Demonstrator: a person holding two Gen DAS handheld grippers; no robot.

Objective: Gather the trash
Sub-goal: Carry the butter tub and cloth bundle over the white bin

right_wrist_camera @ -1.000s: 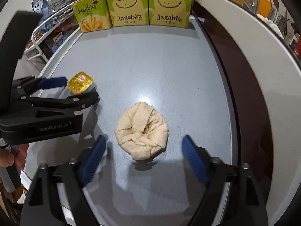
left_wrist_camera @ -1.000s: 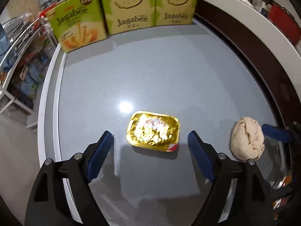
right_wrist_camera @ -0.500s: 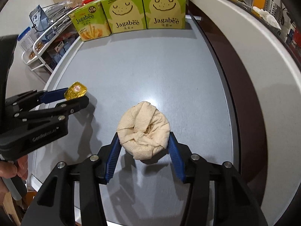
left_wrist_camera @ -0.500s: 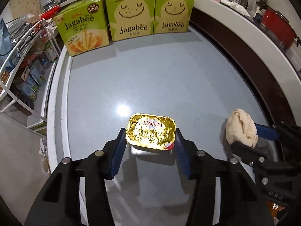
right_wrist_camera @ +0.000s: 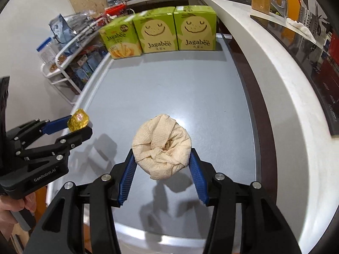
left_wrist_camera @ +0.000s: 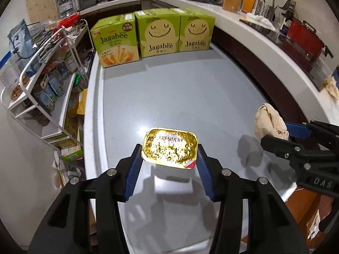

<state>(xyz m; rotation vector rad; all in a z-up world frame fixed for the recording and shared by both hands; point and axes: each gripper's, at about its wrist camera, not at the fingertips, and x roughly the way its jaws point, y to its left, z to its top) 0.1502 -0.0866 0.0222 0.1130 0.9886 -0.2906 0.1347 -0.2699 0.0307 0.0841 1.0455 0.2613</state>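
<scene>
three jagabee boxes (left_wrist_camera: 155, 35) along grey counter (left_wrist_camera: 180, 91), tools (left_wrist_camera: 168, 165) (right_wrist_camera: 162, 164) clamped on gold tub (left_wrist_camera: 170, 147) and paper wad (right_wrist_camera: 162, 146)

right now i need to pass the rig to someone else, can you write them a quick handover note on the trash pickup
Left gripper: shut on the gold foil butter tub, lifted off the grey tabletop.
Right gripper: shut on the crumpled paper napkin, also clear of the table, shadow underneath.
Three Jagabee boxes stand at the far end, untouched.
Done: both trash pieces picked up.
Left: carry both to a bin; none is in view, so find it first.
</scene>
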